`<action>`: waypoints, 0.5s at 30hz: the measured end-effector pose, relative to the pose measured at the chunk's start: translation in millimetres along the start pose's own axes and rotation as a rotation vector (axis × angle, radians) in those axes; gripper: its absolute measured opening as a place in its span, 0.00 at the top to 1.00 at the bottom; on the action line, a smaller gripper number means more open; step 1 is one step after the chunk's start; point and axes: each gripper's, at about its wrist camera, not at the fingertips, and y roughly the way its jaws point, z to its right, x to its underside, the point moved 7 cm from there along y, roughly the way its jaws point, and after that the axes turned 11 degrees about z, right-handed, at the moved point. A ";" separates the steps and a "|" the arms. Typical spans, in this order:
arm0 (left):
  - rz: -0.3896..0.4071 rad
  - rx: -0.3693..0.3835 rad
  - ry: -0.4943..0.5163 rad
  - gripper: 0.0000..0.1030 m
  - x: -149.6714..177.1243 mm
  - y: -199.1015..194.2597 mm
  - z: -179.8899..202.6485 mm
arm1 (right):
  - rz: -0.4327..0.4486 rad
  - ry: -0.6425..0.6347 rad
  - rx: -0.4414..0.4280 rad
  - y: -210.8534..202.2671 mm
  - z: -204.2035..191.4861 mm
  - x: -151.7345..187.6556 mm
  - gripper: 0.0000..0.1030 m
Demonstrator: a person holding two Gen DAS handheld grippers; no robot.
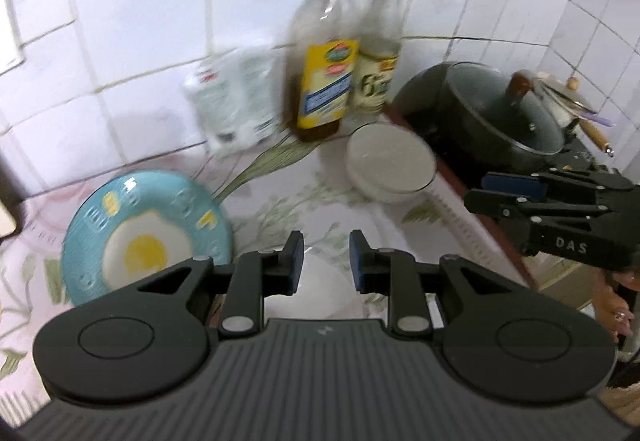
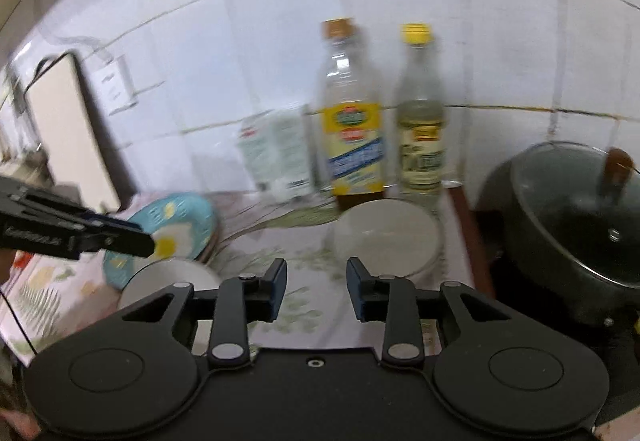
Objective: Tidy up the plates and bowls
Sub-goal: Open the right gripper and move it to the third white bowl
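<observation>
Blue plate (image 1: 148, 237) with a fried-egg print lying on the flowered counter (image 1: 288, 197), white bowl (image 1: 390, 163) standing near two bottles (image 1: 326, 53); second white bowl (image 2: 168, 277) showing whole only from the right wrist. Left gripper (image 1: 325, 261) and right gripper (image 2: 316, 289) hanging slightly parted, gripping nothing

Bottle labels (image 1: 326, 81) blurred unreadable; white bowl (image 1: 320, 289) half hidden behind left gripper (image 1: 323, 261); pot (image 2: 576, 225) cut off at right edge.
</observation>
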 end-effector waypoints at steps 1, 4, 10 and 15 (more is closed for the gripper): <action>-0.002 0.011 0.002 0.75 -3.2 4.6 5.9 | 0.000 0.017 0.011 0.5 8.0 0.1 0.60; -0.053 0.042 0.035 0.73 -4.8 21.2 24.1 | -0.024 0.048 0.059 4.5 27.3 0.4 0.58; -0.055 0.029 0.023 0.71 -15.3 55.5 37.8 | -0.072 0.123 0.065 29.3 48.5 6.2 0.53; -0.027 0.004 -0.066 0.61 -25.8 96.7 32.6 | -0.080 0.215 0.125 62.3 67.1 17.8 0.53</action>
